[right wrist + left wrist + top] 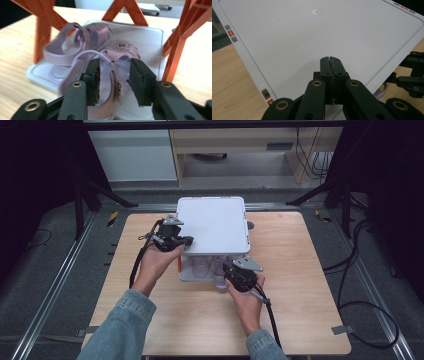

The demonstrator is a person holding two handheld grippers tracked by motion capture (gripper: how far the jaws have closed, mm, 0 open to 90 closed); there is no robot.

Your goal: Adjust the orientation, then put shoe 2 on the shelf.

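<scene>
A person in denim sleeves works two hand-held grippers at a light wooden table (pixel 300 285), where a small two-tier white rack (pixel 214 227) with orange cross-braced legs stands toward the far middle of the tabletop. The left gripper (pixel 187 240) rests at the near left corner of the rack's flat white top shelf (pixel 319 37); in the left gripper view its jaws are pressed fully together with nothing between them, their tips lying over the bare shelf surface, while small grey and orange tabs (pixel 230 33) mark the shelf's rim. The right gripper (pixel 226 271) reaches in at the rack's near right side, under the top shelf. In the right gripper view its jaws stand apart on either side of the back strap of a pale lilac child's sandal (pixel 110 72), the left jaw just at the strap and the right jaw clear of it, so the sandal is straddled rather than clamped. A second matching sandal (pixel 75 40) lies just behind the first, both sitting on the rack's white lower tray (pixel 152 45) between the orange legs (pixel 42 30). Black cables trail from each gripper back along the person's forearms.
</scene>
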